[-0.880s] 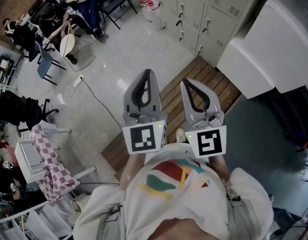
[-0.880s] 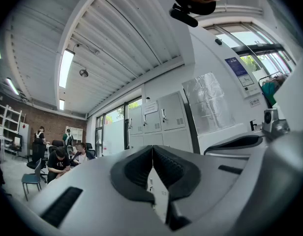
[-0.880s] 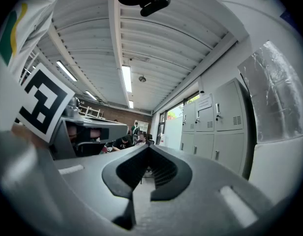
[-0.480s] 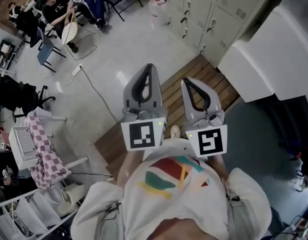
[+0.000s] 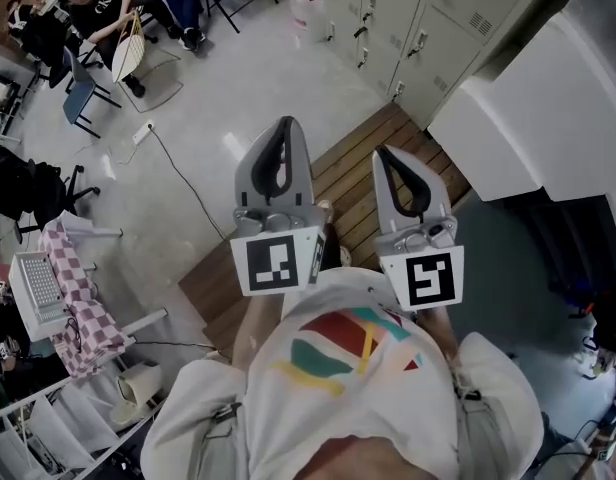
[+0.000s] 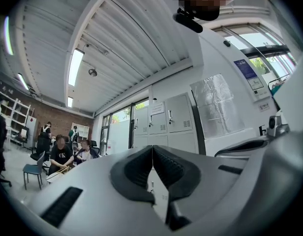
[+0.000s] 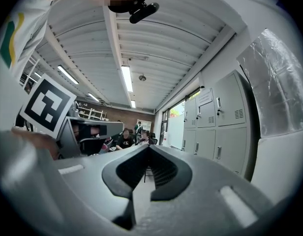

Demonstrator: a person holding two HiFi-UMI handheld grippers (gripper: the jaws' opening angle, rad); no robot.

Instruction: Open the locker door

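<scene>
Head view had the left gripper (image 5: 286,123) and right gripper (image 5: 381,153), both grey two-jaw jobs, clenched on nothing and pointing toward 12 o'clock over the brown slatted wooden platform (image 5: 353,183). The pale grey metal lockers (image 5: 408,18), doors closed, sat up at 1 o'clock, well apart from both.

Only the gripper views caught the white ribbed ceiling (image 6: 122,43). Only the head view caught the pink checkered cloth (image 5: 83,303) at 8 o'clock.

Versus a moment earlier, the grippers stood a bit wider apart and the lockers had slid up-frame.

Text-wise, I could read "CK" on a seated person's black tee (image 6: 64,154). The paper notice (image 6: 158,108) on a locker and the blue wall poster (image 6: 246,69) were too small.
</scene>
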